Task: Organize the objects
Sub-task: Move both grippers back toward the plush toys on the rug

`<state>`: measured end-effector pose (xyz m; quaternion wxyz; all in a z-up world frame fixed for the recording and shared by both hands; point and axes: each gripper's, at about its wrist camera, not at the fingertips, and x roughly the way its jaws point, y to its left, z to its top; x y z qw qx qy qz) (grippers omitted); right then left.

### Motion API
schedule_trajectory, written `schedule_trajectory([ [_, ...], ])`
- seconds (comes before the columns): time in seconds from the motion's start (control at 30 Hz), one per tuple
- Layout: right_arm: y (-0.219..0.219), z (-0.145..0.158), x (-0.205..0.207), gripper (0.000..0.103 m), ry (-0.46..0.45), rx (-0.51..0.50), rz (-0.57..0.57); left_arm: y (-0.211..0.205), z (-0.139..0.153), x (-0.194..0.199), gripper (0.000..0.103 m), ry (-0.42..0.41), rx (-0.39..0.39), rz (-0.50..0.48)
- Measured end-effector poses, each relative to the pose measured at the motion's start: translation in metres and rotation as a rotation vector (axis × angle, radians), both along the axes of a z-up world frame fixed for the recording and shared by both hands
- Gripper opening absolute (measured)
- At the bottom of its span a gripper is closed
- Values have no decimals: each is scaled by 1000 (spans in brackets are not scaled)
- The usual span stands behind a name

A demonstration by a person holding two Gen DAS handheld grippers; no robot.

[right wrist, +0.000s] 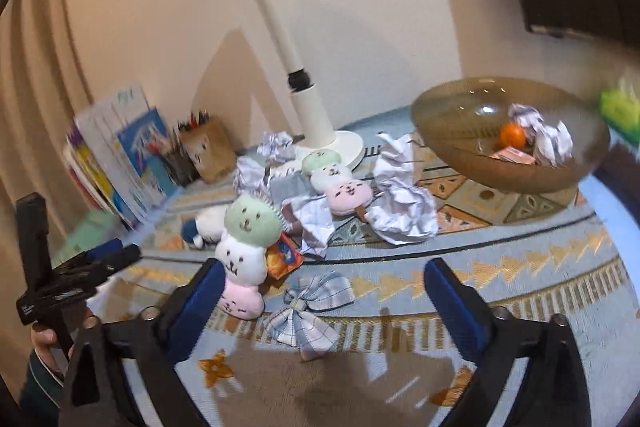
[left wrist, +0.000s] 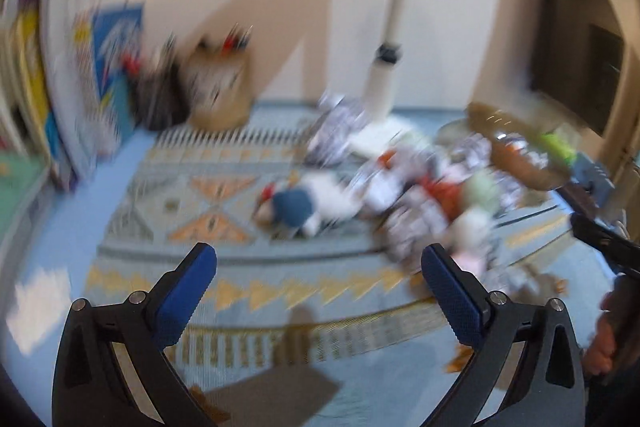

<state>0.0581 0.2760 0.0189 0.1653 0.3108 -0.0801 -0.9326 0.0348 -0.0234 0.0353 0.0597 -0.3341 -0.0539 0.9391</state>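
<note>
1. Both grippers hang over a patterned mat (right wrist: pixel 500 267) on the counter, and neither carries anything. The right gripper (right wrist: pixel 324 291) has its jaws spread wide and empty; the left gripper (left wrist: pixel 320 287) likewise has its jaws spread with nothing between them.
2. The clutter lies mid-mat: a near plush (right wrist: pixel 246 243) of three stacked faces just beside the right gripper's left finger, a second plush (right wrist: pixel 336 179) farther back, several balls of crumpled paper (right wrist: pixel 404 207) around it, a snack wrapper (right wrist: pixel 284 259) touching the near plush, and a checked bow (right wrist: pixel 310 311) between the right jaws' tips in view, though lower on the mat.
3. An amber bowl (right wrist: pixel 460 131) sits right of the pile, already holding an orange (right wrist: pixel 513 135), paper and a small box, so some sorting looks done.
4. I judge this a reach between picks: the left view is smeared by motion, and no item is yet framed tightly by either pair of jaws.
5. The next move likely calls for lowering the right gripper onto the bow or near plush, centring the soft item between the jaws, then closing gently; a soft thing squashes and may slip free.
6. A lamp (right wrist: pixel 316 131) stands behind the pile and should be avoided.
</note>
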Motion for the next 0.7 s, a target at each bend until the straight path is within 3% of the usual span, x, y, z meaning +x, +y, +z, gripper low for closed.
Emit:
schedule_trajectory([
  [0.03, -3, -7, -1, 101, -7, 26, -18, -3, -9, 2, 102, -8, 6, 18],
  [0.1, -3, -20, -13, 101, -106, 73, -66, -11, -22, -1, 102, -64, 21, 56],
  [0.17, 5, -22, -17, 101, -119, 34, -77, -16, -21, 1, 102, -43, 63, 52],
  [0.37, 28, -25, -21, 101, -141, -85, -90, -10, -22, 0, 102, -71, 50, 62],
  [0.43, 27, -23, -19, 101, -136, -81, -86, -7, -23, -3, 102, -91, 45, 45],
  [0.53, 10, -17, -11, 101, -103, -12, -75, 0, -30, -15, 102, -166, 38, -71],
  [0.6, -8, -14, -3, 101, -92, 30, -48, 9, -24, -23, 102, -162, -60, -163],
  [0.7, -39, -16, 0, 101, -132, 10, 14, 15, -9, -43, 102, -120, -181, -264],
])
